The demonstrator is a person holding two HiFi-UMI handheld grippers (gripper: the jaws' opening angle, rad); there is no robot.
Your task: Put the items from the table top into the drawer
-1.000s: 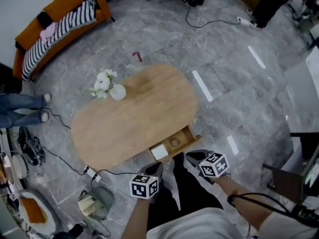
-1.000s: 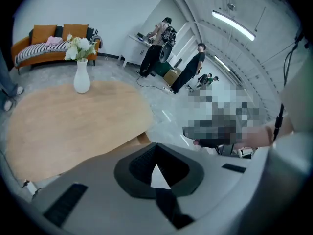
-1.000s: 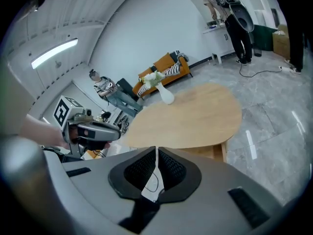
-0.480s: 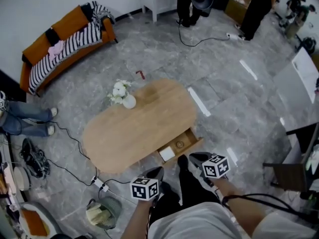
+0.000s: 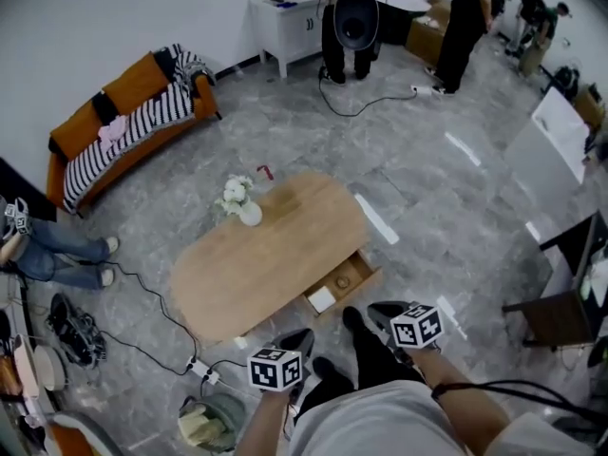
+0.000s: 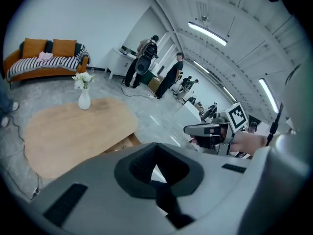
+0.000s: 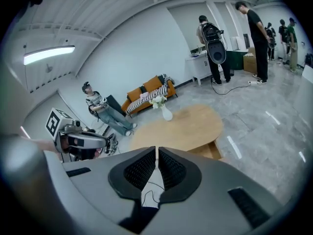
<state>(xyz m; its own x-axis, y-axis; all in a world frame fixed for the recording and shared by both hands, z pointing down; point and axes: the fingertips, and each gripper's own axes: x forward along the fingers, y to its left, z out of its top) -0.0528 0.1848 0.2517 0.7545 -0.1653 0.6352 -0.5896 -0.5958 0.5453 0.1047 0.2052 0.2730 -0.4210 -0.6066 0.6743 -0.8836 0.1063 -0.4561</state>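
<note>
Both grippers are held up in front of the operator, well clear of the table. left gripper (image 6: 155, 169): jaws fully together, nothing in them. right gripper (image 7: 156, 166): pads together with just a hairline slit, also empty. Below them are the operator's black trousers and shoes on the grey stone-tile floor (image 5: 427, 179).

Just ahead is an oval wooden table (image 5: 266, 264) with its drawer (image 5: 362, 268) pulled out on the near side. The task items sit in the drawer: a white box (image 5: 321, 299) at the left end and a small round item (image 5: 342, 281) beside it. Can't tell what the round one is. At the far-left end of the top stands a white vase of white flowers (image 5: 249, 213), upright.

Floor around the table:
- power strip (image 5: 202, 372) off the near-left corner, with black cable running left
- grey bin or bag (image 5: 209, 421) near it, can't tell which
- white tape strips (image 5: 377, 218) to the right of the table
- small red object (image 5: 266, 172) just beyond the far end

Farther out:
- seated person's jeans-clad legs (image 5: 57, 259) at the left edge
- dark chair (image 5: 551, 316) at the right edge
- orange sofa (image 5: 128, 88) along the left wall with a striped blanket (image 5: 128, 126) over it
- white cabinet (image 5: 285, 22) at the far wall
- person with a black backpack (image 5: 356, 12) beside the cabinet
- more people standing (image 5: 467, 22) to the right
</note>
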